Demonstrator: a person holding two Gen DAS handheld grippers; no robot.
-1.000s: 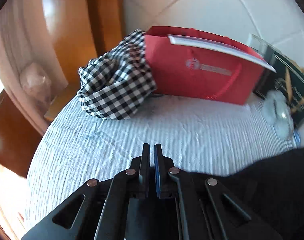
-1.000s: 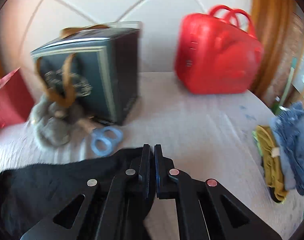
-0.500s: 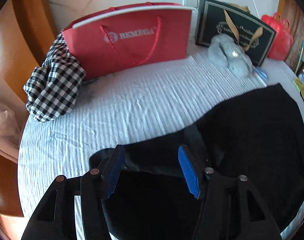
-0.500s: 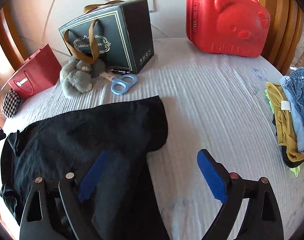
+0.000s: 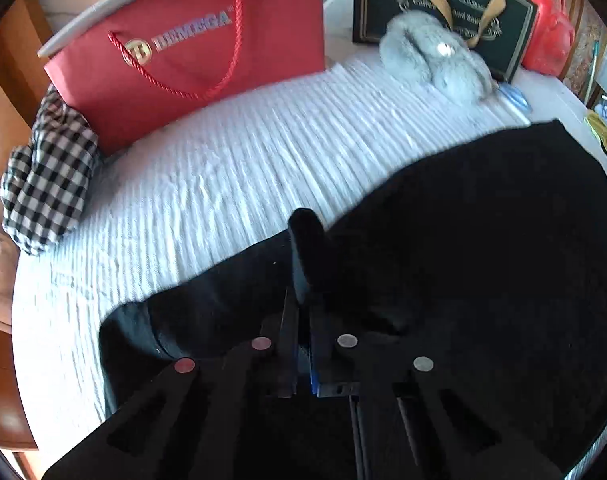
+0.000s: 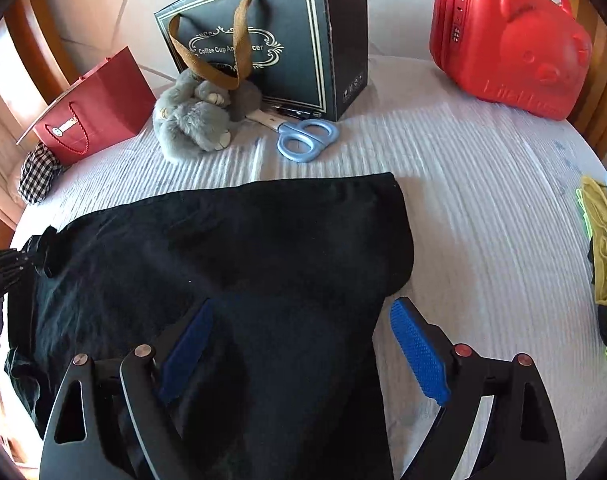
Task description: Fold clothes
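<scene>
Pinching now with my left gripper: the jaws are pressed together on a fold of the black garment, and a tuft of the dark cloth sticks up just past the tips. From this left wrist view the garment spreads over the right and lower part of the counter (white, ribbed cloth on top). A red paper bag stands at the back, a checked cloth slumps against its left end, and a grey plush toy leans on a dark gift box further right.

Over to the right wrist view: my right gripper has its jaws wide apart, blue pads showing, hovering above the garment's near right edge; one finger is over the cloth, the other over bare counter. The garment lies flat, stretching left to where the other gripper shows at the frame edge. Beyond it sit blue scissors just beside the plush toy and gift box, a red bear-faced case at the back right, and a stack of folded clothes at the far right edge.
</scene>
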